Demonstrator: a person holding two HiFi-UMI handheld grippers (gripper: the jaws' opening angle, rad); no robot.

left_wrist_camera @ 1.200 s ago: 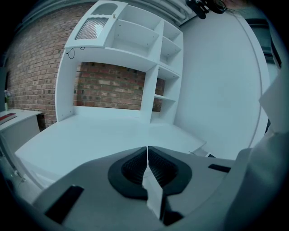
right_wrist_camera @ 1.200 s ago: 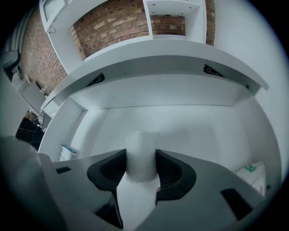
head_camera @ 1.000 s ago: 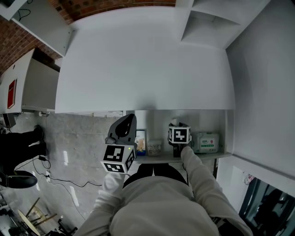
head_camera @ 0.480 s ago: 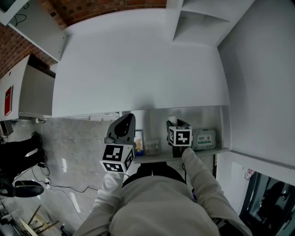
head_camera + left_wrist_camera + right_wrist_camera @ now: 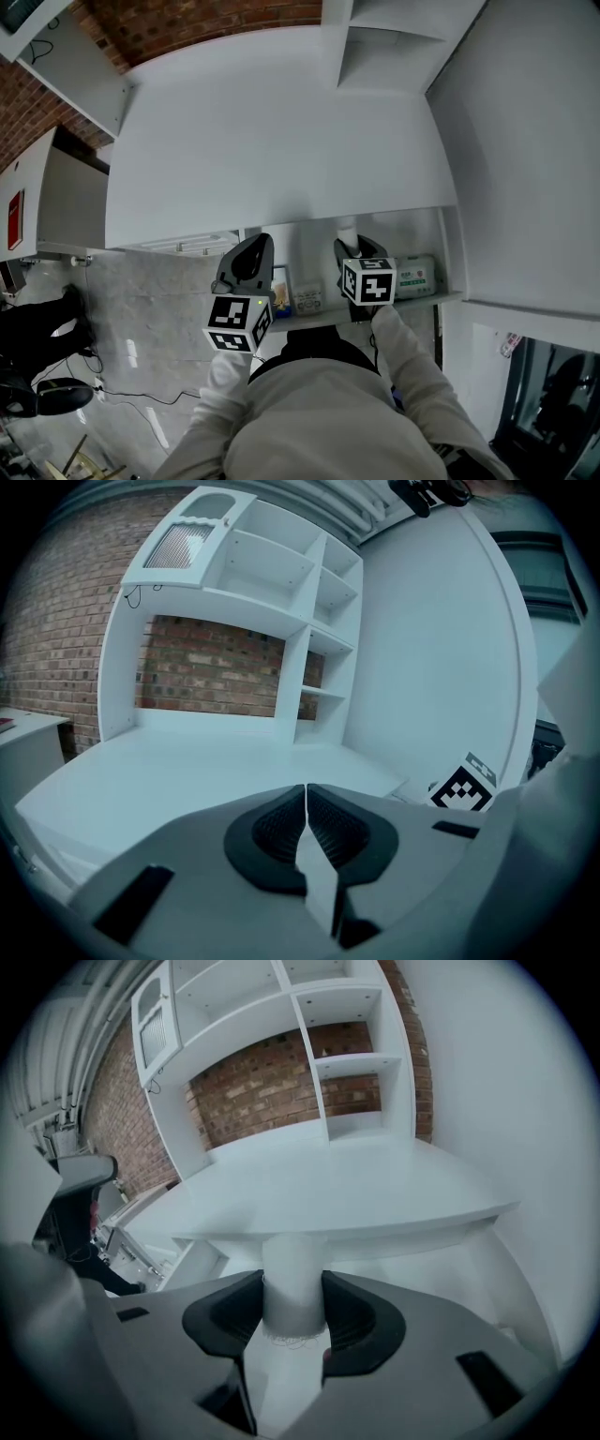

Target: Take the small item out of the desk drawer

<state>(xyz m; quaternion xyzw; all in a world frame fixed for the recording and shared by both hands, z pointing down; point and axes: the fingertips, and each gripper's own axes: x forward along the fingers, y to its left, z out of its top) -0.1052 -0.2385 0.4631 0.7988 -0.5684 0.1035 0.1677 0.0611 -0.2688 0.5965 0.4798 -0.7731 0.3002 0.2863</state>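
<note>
Under the white desktop (image 5: 281, 141), the drawer (image 5: 412, 302) stands open. The right gripper (image 5: 292, 1309) is clamped on a white cylinder (image 5: 292, 1265) over the drawer, close to the desktop's front edge. The left gripper (image 5: 306, 819) hangs beside it, jaws pressed together on nothing. A green-printed packet (image 5: 416, 275) and a small box (image 5: 307, 299) lie in the drawer.

The desk (image 5: 281, 141) is showing plain white, the far wall (image 5: 216, 19) red brick. The left marker cube (image 5: 239, 323) is wearing black-and-white squares
</note>
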